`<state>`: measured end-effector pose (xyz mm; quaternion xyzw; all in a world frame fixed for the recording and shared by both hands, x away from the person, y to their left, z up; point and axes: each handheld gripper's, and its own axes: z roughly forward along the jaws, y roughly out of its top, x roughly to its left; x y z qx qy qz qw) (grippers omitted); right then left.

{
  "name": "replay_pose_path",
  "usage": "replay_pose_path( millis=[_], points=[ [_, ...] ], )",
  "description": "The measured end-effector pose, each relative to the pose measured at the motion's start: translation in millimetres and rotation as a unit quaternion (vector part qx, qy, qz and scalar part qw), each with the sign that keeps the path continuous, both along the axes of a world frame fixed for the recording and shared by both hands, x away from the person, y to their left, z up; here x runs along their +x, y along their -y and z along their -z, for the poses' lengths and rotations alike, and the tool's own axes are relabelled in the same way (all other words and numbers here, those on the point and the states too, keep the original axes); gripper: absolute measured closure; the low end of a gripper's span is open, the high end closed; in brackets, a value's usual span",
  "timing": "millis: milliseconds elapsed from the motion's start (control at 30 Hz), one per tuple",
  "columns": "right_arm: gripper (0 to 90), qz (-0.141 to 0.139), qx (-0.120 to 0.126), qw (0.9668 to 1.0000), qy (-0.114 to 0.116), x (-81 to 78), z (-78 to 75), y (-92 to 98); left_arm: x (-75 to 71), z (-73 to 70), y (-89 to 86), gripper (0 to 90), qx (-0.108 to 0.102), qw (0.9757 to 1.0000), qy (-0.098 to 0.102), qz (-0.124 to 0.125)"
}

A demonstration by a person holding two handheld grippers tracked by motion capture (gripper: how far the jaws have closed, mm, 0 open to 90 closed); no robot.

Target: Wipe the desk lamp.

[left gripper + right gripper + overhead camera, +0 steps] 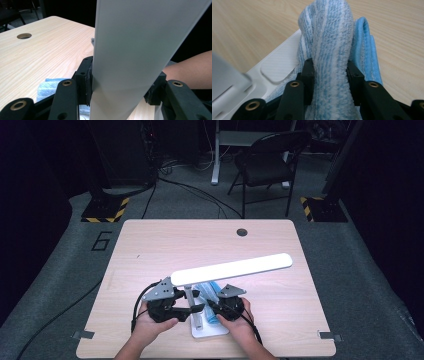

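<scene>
The left tool [120, 87] clamps the lamp [135, 50]; the right tool [330, 75] pinches the cloth [329, 37] between its pads, beside the lamp's base [277, 67].

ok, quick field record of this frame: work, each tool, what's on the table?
work: wiping a desk lamp with a cloth
left tool: shut on the lamp head, a long white bar
right tool: shut on a bunched blue-and-white cloth
cloth position: over the white lamp base
lamp base location: near edge of the wooden table
behind table: folding chair
</scene>
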<state>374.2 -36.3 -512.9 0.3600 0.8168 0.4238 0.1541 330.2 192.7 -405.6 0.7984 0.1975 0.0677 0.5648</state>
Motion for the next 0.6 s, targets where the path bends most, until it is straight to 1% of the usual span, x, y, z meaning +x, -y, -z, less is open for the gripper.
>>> replay_pose_path(
  millis=[133, 167, 233, 300, 333, 367, 400, 500, 567, 600],
  points=[
    [66.2, 0.01, -0.003, 0.9999, 0.004, 9.7, -0.2, -2.4, 0.1, 0.0, -0.1, 50.7, 0.0, 1.0, -0.001, 0.0],
    [66.2, 0.009, -0.005, 0.9999, 0.009, 12.8, 0.0, -2.3, 0.2, 0.0, -0.2, 50.7, 0.0, 1.0, -0.001, 0.0],
    [66.2, 0.018, -0.001, 0.9998, 0.004, 16.3, -0.1, -3.3, 0.3, -0.1, -0.3, 50.7, 0.0, 1.0, 0.0, 0.0],
    [66.2, 0.02, -0.004, 0.9998, 0.006, 21.1, -0.2, -3.0, 0.3, -0.2, -0.3, 50.7, 0.0, 1.0, 0.0, 0.0],
    [66.2, 0.024, 0.0, 0.9997, 0.007, 23.0, 0.1, -3.5, 0.4, -0.2, -0.4, 50.7, 0.001, 1.0, -0.001, 0.0],
    [66.2, 0.029, 0.0, 0.9996, 0.002, 24.1, -0.1, -3.7, 0.4, -0.2, -0.4, 50.7, 0.001, 1.0, -0.001, 0.0],
    [66.2, 0.028, 0.0, 0.9996, 0.006, 26.5, 0.1, -3.4, 0.6, -0.3, -0.9, 50.7, 0.001, 1.0, -0.001, 0.003],
    [66.2, 0.031, 0.0, 0.9995, 0.004, 29.6, -0.1, -3.0, 0.6, -0.2, -0.9, 50.7, 0.0, 1.0, -0.001, 0.001],
    [66.3, 0.036, 0.002, 0.9994, 0.004, 31.9, 0.0, -3.1, 1.7, 0.3, -1.9, 50.8, -0.001, 1.0, 0.004, -0.001],
    [66.3, 0.038, 0.002, 0.9993, 0.005, 32.3, 0.1, -3.2, 1.7, 0.5, -2.4, 50.8, -0.002, 1.0, 0.002, -0.005]
  ],
)
